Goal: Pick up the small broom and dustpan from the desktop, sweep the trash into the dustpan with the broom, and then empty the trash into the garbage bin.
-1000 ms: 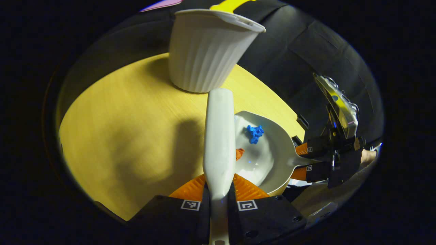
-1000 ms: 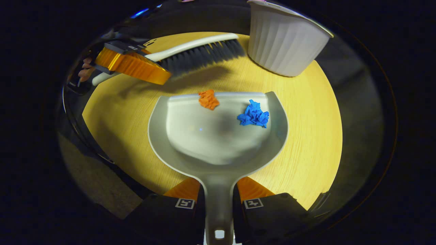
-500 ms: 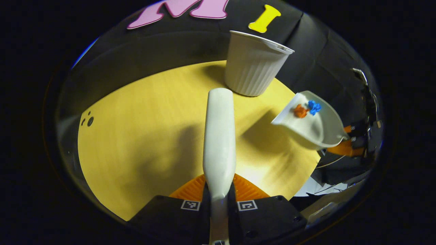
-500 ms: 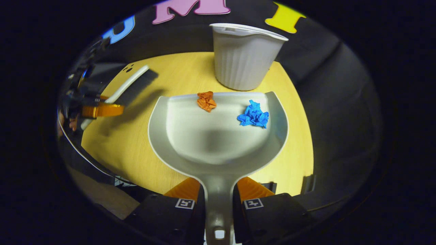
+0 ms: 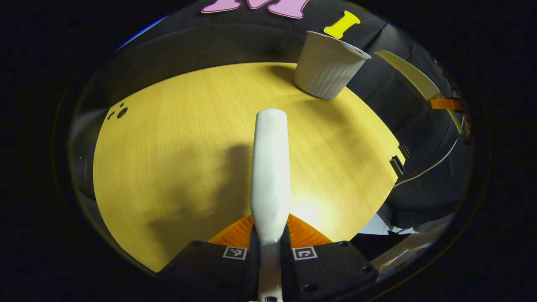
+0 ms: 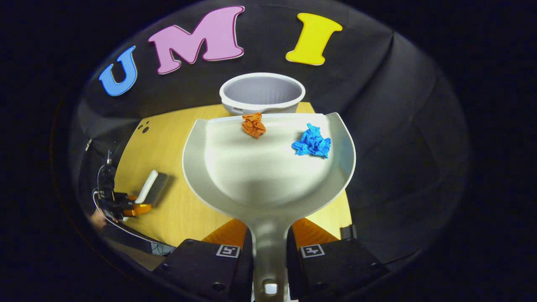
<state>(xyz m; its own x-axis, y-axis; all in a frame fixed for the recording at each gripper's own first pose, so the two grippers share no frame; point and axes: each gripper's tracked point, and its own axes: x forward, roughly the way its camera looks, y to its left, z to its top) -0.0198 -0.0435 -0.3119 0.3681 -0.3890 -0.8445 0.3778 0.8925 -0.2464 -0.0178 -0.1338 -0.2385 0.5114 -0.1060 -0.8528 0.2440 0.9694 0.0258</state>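
Note:
My right gripper [image 6: 268, 235] is shut on the handle of the grey dustpan [image 6: 268, 176], held high in the air and about level. An orange paper wad [image 6: 253, 125] lies at the pan's front lip and a blue wad [image 6: 311, 141] to its right. Just beyond the lip stands the white ribbed garbage bin [image 6: 262, 92], its open mouth visible from above. My left gripper [image 5: 269, 233] is shut on the white broom [image 5: 270, 167], which points across the round wooden table [image 5: 176, 138]. The bin [image 5: 329, 69] stands at the table's far right, the dustpan [image 5: 413, 77] edge-on beside it.
The table has small holes [image 5: 119, 112] near its left edge and a black clip [image 5: 396, 161] on its right edge. A cable [image 5: 423, 167] hangs off to the right. In the right gripper view, the broom [image 6: 147, 191] is low over the table's left side.
The dustpan has lifted off the table and risen to above the bin's rim with both wads still in it. The broom has drawn back, away from the bin.

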